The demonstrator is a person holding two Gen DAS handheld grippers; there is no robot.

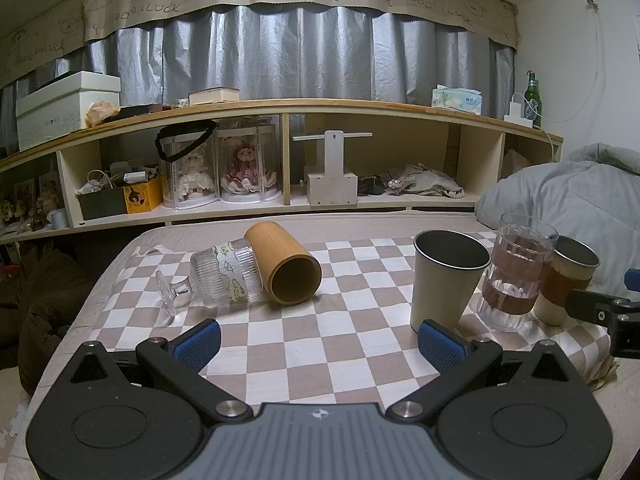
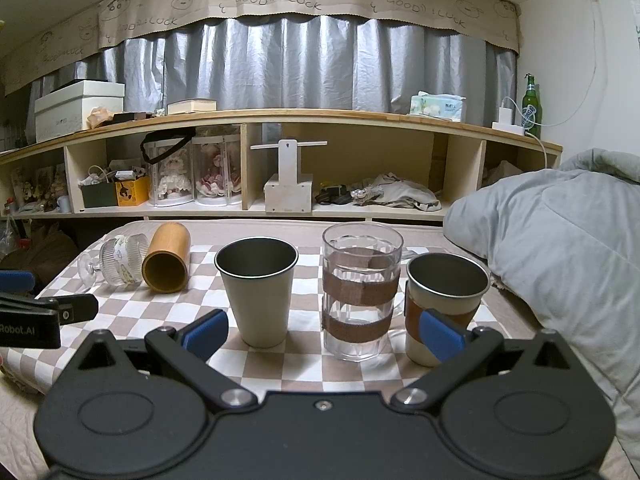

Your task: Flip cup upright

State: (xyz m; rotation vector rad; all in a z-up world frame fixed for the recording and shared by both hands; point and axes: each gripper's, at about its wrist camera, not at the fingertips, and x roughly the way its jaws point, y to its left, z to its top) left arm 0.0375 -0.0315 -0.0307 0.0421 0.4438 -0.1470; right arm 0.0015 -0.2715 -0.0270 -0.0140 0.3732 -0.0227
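A wooden cup [image 1: 285, 267] lies on its side on the checkered cloth [image 1: 320, 340], mouth toward me; it also shows in the right wrist view [image 2: 166, 258]. A ribbed stemmed glass [image 1: 216, 280] lies on its side touching it on the left, also seen in the right wrist view [image 2: 120, 258]. My left gripper [image 1: 320, 344] is open and empty, in front of the lying cups. My right gripper [image 2: 324, 334] is open and empty, close in front of three upright cups: a white metal cup [image 2: 258, 288], a clear glass [image 2: 360, 292] and a banded cup [image 2: 444, 300].
A grey duvet [image 2: 560, 240] is heaped on the right. A long wooden shelf [image 1: 280, 152] with doll cases, boxes and a green bottle [image 2: 531, 106] runs behind the table. The cloth's left edge drops to a dark floor area [image 1: 48, 288].
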